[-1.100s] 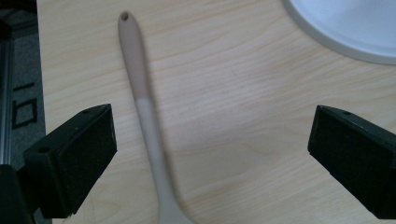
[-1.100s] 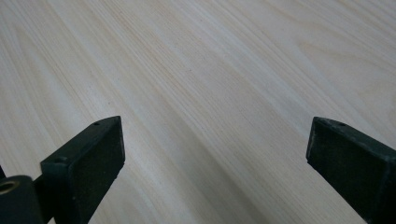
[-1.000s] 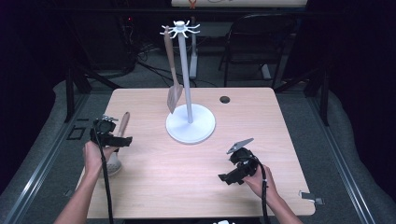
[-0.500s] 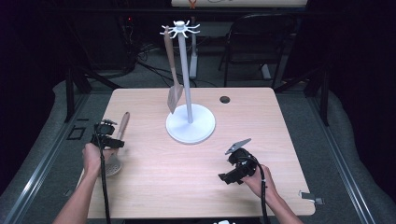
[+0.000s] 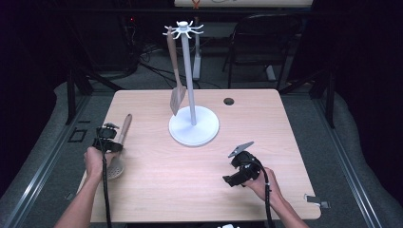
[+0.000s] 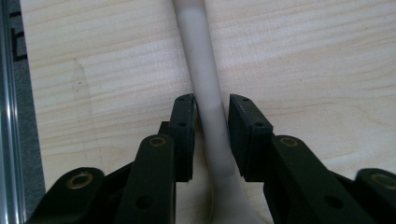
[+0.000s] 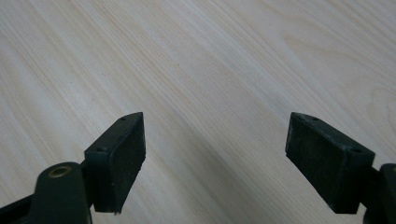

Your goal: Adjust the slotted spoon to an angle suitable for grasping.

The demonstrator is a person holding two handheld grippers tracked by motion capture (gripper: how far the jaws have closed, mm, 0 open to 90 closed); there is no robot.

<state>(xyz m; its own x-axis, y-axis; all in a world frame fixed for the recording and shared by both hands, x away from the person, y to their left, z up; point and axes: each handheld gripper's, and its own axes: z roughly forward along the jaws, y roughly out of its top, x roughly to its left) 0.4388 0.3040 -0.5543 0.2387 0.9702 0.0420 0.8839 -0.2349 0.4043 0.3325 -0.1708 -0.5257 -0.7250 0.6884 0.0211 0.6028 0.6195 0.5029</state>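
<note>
A slotted spoon [image 5: 115,167] lies on the table's left side, its long pale handle [image 5: 125,127] pointing away from me. My left gripper [image 5: 107,142] is lowered over that handle [image 6: 205,84]. In the left gripper view its jaws [image 6: 211,100] have just been closing around the handle; one pad touches it and a thin gap remains at the other. My right gripper [image 5: 232,178] hovers low over bare wood at the front right. Its jaws [image 7: 215,126] stand wide, have just closed a little, and hold nothing. A wooden spatula [image 5: 176,80] hangs from the white hook stand [image 5: 189,71].
The stand's round white base [image 5: 194,130] sits at the table's middle. A small dark hole [image 5: 228,101] marks the far right of the tabletop [image 5: 266,123]. A chair [image 5: 266,38] stands behind the table. A cable trails from each gripper toward me.
My left gripper came down onto the spoon's handle and its jaws narrowed around it. The right gripper kept its place with its jaws slightly narrower.
</note>
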